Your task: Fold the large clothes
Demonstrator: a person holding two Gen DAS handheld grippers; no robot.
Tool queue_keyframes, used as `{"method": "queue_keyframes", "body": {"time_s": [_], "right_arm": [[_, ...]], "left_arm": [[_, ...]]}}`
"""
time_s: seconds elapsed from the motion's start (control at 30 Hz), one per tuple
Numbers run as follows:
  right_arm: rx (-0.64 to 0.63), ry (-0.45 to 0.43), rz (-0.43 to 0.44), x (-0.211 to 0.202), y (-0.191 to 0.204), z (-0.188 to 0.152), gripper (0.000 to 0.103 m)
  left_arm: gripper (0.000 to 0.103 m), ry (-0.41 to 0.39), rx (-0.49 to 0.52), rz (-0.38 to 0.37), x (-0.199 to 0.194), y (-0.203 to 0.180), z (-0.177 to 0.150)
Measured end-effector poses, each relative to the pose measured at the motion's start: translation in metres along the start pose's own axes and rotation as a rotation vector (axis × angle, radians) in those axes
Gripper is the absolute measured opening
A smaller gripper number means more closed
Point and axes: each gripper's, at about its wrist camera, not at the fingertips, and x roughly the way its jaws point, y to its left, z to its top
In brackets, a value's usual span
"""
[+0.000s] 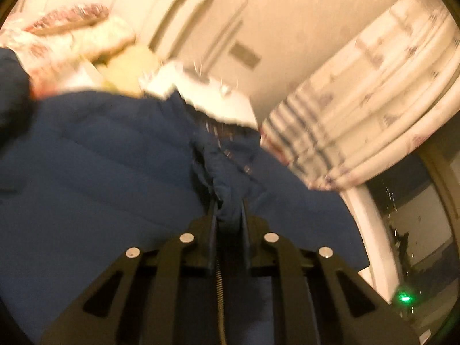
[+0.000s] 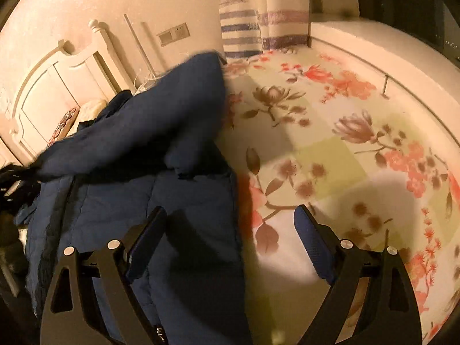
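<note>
Left wrist: fingers pinch jacket.

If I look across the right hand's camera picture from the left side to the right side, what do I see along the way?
Headboard → blue jacket → flowered bedsheet. Up at the top, the striped curtain hangs above where jacket meets sheet, so I left it out of the order.

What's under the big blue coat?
The flowery bedsheet runs under the blue coat. Anything else beneath is covered. The left claw pinches a coat fold.
</note>
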Motion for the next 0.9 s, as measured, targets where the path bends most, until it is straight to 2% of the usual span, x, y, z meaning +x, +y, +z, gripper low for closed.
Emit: {"method": "queue_keyframes", "body": {"time_s": [0.1, 0.17, 0.3, 0.33, 0.37, 0.43, 0.5, 0.57, 0.63, 0.7, 0.73, 0.8, 0.83, 0.87, 0.9], "right_arm": [[-0.024, 0.000, -0.014, 0.003, 0.005, -0.003, 0.086], [-0.041, -0.007, -0.021, 0.003, 0.007, -0.003, 0.086], [-0.041, -0.008, -0.026, 0.002, 0.007, -0.006, 0.086], [-0.042, -0.006, -0.028, 0.001, 0.008, -0.008, 0.086], [-0.042, -0.004, -0.031, 0.002, 0.008, -0.007, 0.086], [-0.041, -0.011, -0.042, -0.002, 0.011, -0.010, 0.086], [-0.051, -0.042, -0.076, -0.010, 0.014, -0.009, 0.086], [-0.117, -0.087, -0.087, -0.019, 0.029, -0.001, 0.086], [-0.172, -0.126, -0.091, -0.024, 0.045, 0.010, 0.086], [-0.225, -0.154, -0.020, -0.024, 0.065, 0.026, 0.071], [-0.242, -0.153, 0.033, -0.018, 0.075, 0.034, 0.068], [-0.242, -0.129, 0.070, -0.002, 0.088, 0.045, 0.059], [-0.243, -0.111, 0.078, 0.008, 0.093, 0.047, 0.058], [-0.250, -0.094, 0.081, 0.016, 0.097, 0.046, 0.058], [-0.283, -0.068, 0.059, 0.031, 0.104, 0.043, 0.058]], "left_arm": [[0.014, -0.046, 0.001, 0.048, -0.033, 0.018, 0.008], [0.014, -0.080, 0.026, 0.135, -0.048, 0.031, 0.009], [0.019, -0.075, 0.028, 0.231, -0.059, 0.061, 0.001], [0.028, -0.076, 0.034, 0.251, -0.061, 0.065, -0.002], [0.047, -0.098, 0.043, 0.284, -0.067, 0.067, -0.007], [0.076, -0.171, 0.072, 0.336, -0.081, 0.065, -0.014], [0.082, -0.277, 0.143, 0.356, -0.096, 0.049, -0.019], [0.090, -0.302, 0.197, 0.342, -0.099, 0.032, -0.016], [0.090, -0.266, 0.233, 0.336, -0.089, 0.021, -0.011], [0.090, -0.217, 0.270, 0.347, -0.071, 0.011, -0.010], [0.090, -0.202, 0.282, 0.352, -0.063, 0.007, -0.010], [0.090, -0.157, 0.299, 0.365, -0.043, 0.004, -0.010], [0.090, -0.150, 0.298, 0.411, -0.035, 0.006, -0.009], [0.090, -0.167, 0.275, 0.489, -0.033, 0.012, -0.007], [0.089, -0.182, 0.243, 0.531, -0.032, 0.018, -0.007]]}}
